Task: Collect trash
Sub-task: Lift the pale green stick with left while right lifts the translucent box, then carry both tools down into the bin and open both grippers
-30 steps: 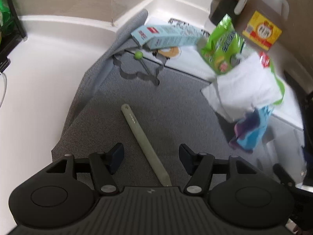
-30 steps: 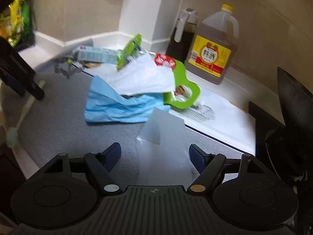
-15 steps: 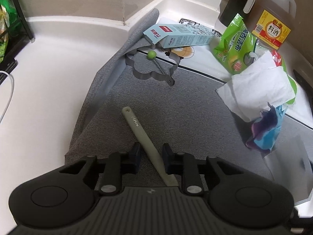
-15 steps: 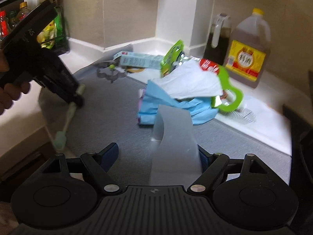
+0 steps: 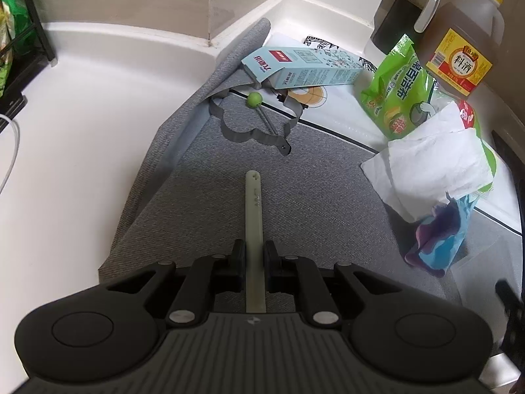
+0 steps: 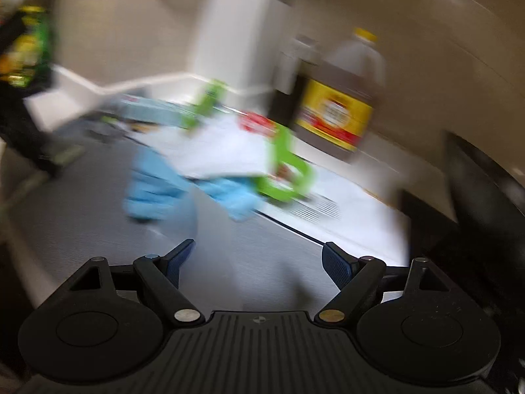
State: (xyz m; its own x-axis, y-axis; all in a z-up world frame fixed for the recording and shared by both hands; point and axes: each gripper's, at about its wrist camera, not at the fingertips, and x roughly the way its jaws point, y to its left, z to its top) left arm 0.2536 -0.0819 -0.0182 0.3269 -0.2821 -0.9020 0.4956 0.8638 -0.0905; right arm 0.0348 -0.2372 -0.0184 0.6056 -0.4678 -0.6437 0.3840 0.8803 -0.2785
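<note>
One pale green stick (image 5: 253, 229) is seen lying lengthwise on the grey mat (image 5: 321, 177) on the white tabletop (image 5: 75, 138), and it is clamped between the pads of the left gripper (image 5: 253, 264), whose jaws are closing onto it. One blue carton (image 5: 302, 67), one wire cutter shape with a green ball (image 5: 254, 121), one green packet (image 5: 398, 88), one white tissue (image 5: 433, 157), one blue-purple wrapper (image 5: 439, 229), one brown jug with a yellow label (image 5: 459, 49) and one dark dispenser bottle (image 5: 402, 10) are counted behind it.

The right gripper (image 6: 259, 257) is held wide open; a clear plastic sheet (image 6: 223, 229) stands between its fingers, but contact cannot be told because of blur.

Compared with a second ago, the left jaws were spread apart with the stick slanted between them; now the stick is lined up straight and gripped. The right view was sharp then and is smeared now, with the blue bag (image 6: 154, 184) and tissue appearing nearer.
</note>
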